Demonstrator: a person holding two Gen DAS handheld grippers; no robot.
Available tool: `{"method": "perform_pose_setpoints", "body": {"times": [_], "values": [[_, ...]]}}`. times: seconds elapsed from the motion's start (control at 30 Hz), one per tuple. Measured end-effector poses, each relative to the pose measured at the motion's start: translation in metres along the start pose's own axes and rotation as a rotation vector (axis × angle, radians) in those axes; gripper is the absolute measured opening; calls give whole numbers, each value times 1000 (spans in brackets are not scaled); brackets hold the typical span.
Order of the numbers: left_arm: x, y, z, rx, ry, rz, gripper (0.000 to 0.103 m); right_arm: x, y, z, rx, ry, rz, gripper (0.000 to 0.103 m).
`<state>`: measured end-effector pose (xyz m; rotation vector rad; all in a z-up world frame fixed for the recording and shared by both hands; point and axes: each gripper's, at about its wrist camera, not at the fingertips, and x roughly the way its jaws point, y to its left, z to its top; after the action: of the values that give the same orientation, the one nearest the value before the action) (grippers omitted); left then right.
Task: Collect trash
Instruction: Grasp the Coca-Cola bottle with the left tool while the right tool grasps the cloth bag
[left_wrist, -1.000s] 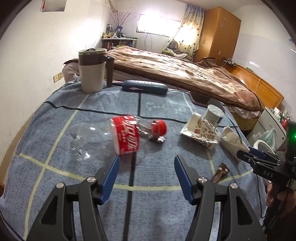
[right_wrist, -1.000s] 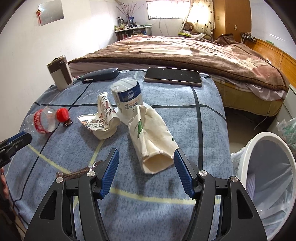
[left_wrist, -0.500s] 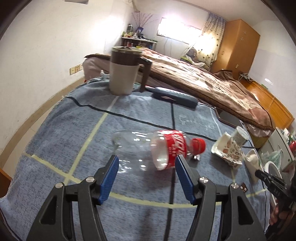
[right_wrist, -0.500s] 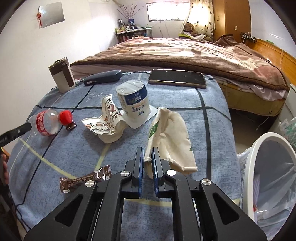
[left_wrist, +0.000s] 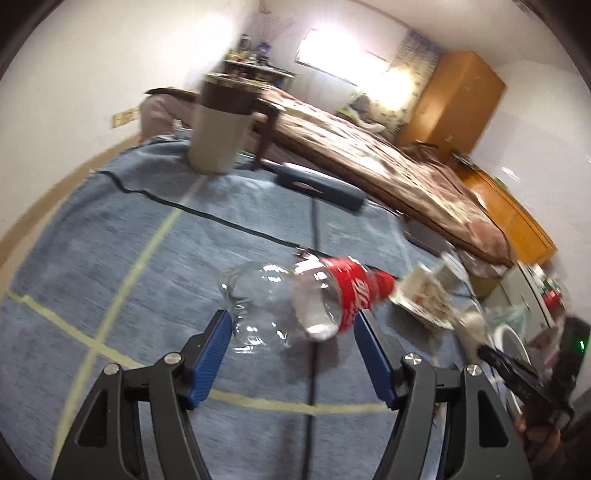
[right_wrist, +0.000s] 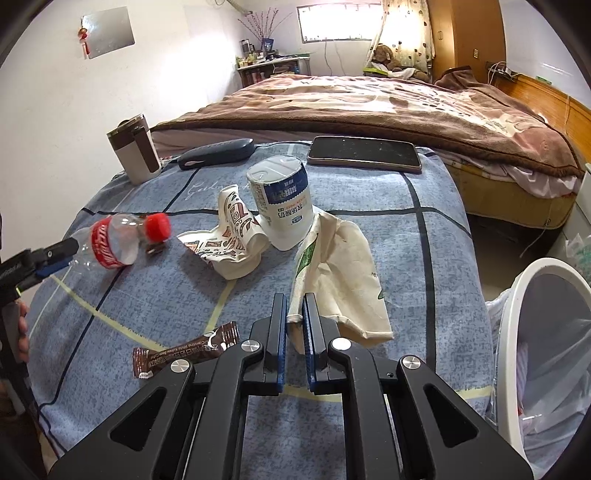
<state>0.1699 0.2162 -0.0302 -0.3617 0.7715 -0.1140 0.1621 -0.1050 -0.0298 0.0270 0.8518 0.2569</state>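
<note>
Right wrist view: the right gripper (right_wrist: 294, 334) has its blue-padded jaws drawn nearly together on the near edge of a crumpled cream paper bag with green print (right_wrist: 340, 277), which lies on the blue checked blanket (right_wrist: 436, 236) and reaches back to touch a dented white and blue yogurt cup (right_wrist: 282, 205) standing upright. Just left of that cup lies a flattened patterned paper cup (right_wrist: 229, 243), touching it. A brown snack wrapper (right_wrist: 184, 352) lies flat on the blanket, just left of the gripper's fingers. At the right edge stands a white round bin lined with a clear bag (right_wrist: 554, 332), below the blanket's edge.

Further left, a crushed clear plastic bottle with a red label and red cap (right_wrist: 118, 240) lies on its side. In the left wrist view this bottle (left_wrist: 295, 299) sits between the wide-open blue fingers of the left gripper (left_wrist: 295, 328); the picture is blurred, and I cannot tell whether either pad touches it. The bottle's cap points right, toward the paper cup.

At the blanket's far side stand a cream and brown lidded mug (right_wrist: 135, 153), a dark blue oblong case (right_wrist: 216, 153) and a dark tablet (right_wrist: 364, 153) lying flat, with a bed under a brown blanket (right_wrist: 369, 107) behind them.
</note>
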Motion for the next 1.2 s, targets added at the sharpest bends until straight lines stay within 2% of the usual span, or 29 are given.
{"method": "perform_pose_setpoints", "body": {"times": [0.27, 0.43, 0.6, 0.67, 1.0, 1.13, 1.2], "values": [[0, -54, -29, 179, 87, -85, 70, 0, 1, -1, 7, -1, -1, 11], [-27, -74, -18, 316, -39, 30, 71, -1, 2, -1, 4, -3, 2, 11], [-11, -61, 12, 259, -4, 42, 74, 0, 1, -1, 16, -7, 7, 11], [5, -60, 19, 274, 58, 44, 74, 1, 2, -1, 15, -4, 8, 11], [55, -74, 18, 355, 210, 60, 74, 2, -1, 0, 30, -4, 9, 11], [64, -71, 18, 332, 233, 73, 74, 2, -2, 1, 37, -5, 11, 11], [66, -72, 17, 334, 233, 84, 71, 3, -3, 2, 39, -4, 11, 11]]}}
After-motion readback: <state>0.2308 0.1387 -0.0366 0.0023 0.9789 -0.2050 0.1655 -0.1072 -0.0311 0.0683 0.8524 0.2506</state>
